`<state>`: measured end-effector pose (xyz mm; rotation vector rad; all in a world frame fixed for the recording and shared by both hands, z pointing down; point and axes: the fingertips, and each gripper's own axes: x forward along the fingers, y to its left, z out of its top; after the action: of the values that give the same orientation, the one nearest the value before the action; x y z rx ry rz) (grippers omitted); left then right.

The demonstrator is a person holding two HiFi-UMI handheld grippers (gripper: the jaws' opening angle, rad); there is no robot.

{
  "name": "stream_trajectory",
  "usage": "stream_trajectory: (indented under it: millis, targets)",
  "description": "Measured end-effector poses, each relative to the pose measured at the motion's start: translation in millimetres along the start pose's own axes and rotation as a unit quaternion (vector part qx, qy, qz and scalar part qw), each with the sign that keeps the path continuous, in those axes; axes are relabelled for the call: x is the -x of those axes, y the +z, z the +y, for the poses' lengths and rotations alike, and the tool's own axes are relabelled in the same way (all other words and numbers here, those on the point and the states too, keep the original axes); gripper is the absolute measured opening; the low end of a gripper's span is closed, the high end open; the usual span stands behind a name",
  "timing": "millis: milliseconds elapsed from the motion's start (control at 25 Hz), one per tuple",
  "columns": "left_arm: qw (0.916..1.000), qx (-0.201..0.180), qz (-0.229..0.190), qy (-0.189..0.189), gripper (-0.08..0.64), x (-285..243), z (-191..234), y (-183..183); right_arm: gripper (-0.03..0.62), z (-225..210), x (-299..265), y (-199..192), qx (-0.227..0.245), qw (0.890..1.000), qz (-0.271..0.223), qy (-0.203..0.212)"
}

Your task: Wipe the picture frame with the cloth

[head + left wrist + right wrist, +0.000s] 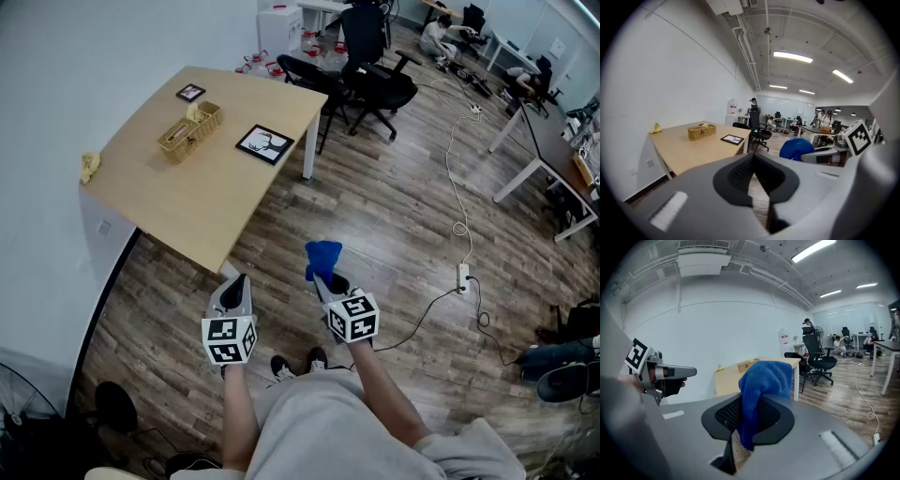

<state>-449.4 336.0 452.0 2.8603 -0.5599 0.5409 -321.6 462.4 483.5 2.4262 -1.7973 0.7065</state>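
Note:
A black picture frame [264, 143] with a white print lies flat near the right edge of the light wooden table [169, 202]; it shows small in the left gripper view [732, 139]. My right gripper [322, 272] is shut on a blue cloth [323, 257], which bunches up between its jaws [764, 385]. My left gripper [234, 286] is shut with nothing in it and hangs just off the table's near corner. Both grippers are over the floor, well short of the frame.
On the table stand a wicker basket [189, 131], a smaller dark frame [190, 93] and a yellow rag [89, 166] at the far left edge. Black office chairs [361, 70] stand beyond the table. A cable and power strip [462, 274] lie on the floor at right.

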Motion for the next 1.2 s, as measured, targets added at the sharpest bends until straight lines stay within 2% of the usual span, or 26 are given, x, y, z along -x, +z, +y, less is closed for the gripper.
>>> stream_trajectory:
  millis: [440,680,880,1080,1200]
  targets:
    - [1.0000,-0.008,0.004,0.003,0.052,-8,-13,1,0.044,-14,2,2,-0.004,1.000,-0.007,0.003]
    - [0.9999,0.014,-0.001,0.001,0.051,-14,-25,4,0.044,-24,6,10,-0.029,0.998,-0.030,0.040]
    - [0.9998,0.019,-0.002,-0.004,0.051,-23,-38,4,0.044,-40,13,9,-0.034,0.997,-0.029,0.058]
    - [0.9991,0.042,0.003,0.002,0.052,-33,-34,-11,0.044,-67,20,0,-0.030,0.998,-0.018,0.051]
    - [0.9990,0.043,0.007,-0.006,0.052,-42,-37,-14,0.044,-87,23,-1,-0.041,0.998,-0.016,0.036]
